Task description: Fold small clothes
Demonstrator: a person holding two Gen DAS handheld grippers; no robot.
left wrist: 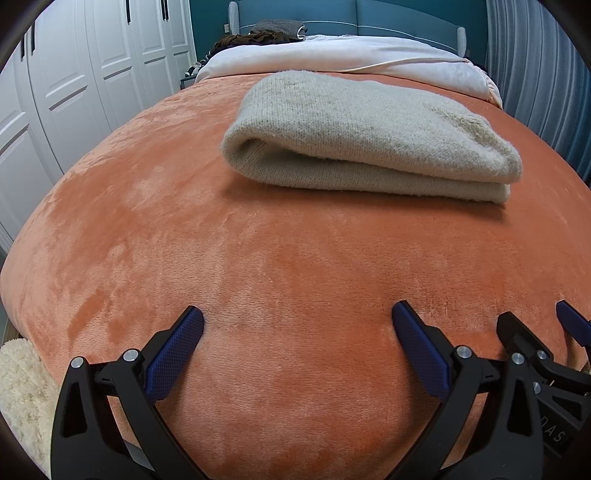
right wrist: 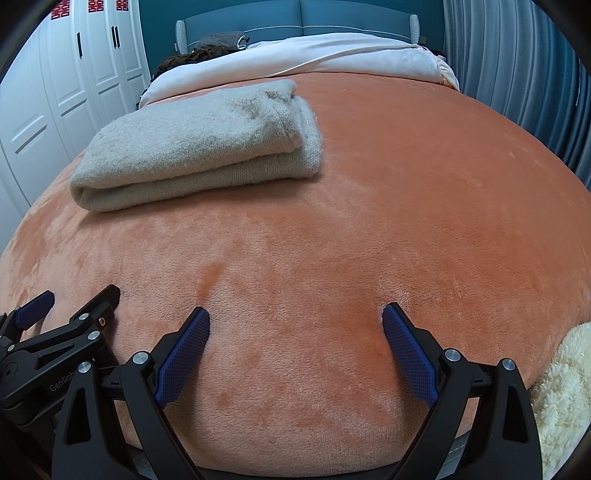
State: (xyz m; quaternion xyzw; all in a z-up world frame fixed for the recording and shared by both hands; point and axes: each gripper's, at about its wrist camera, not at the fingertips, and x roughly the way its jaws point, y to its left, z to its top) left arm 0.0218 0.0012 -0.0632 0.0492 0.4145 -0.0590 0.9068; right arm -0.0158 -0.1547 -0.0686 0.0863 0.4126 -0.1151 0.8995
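A grey-beige knitted garment [left wrist: 369, 136] lies folded in layers on the orange blanket [left wrist: 258, 258], far ahead of both grippers; it also shows in the right wrist view [right wrist: 199, 147] at upper left. My left gripper [left wrist: 297, 317] is open and empty, low over the blanket near the bed's front edge. My right gripper [right wrist: 295, 317] is open and empty, beside it on the right. The right gripper shows at the right edge of the left wrist view [left wrist: 535, 332], and the left gripper shows at the left of the right wrist view [right wrist: 70, 299].
A white duvet [left wrist: 332, 55] and dark clothes [left wrist: 255, 37] lie at the teal headboard [left wrist: 369, 18]. White wardrobe doors [left wrist: 74, 92] stand on the left, a grey curtain [right wrist: 517, 74] on the right. A cream fluffy rug [right wrist: 565, 387] lies below the bed's front edge.
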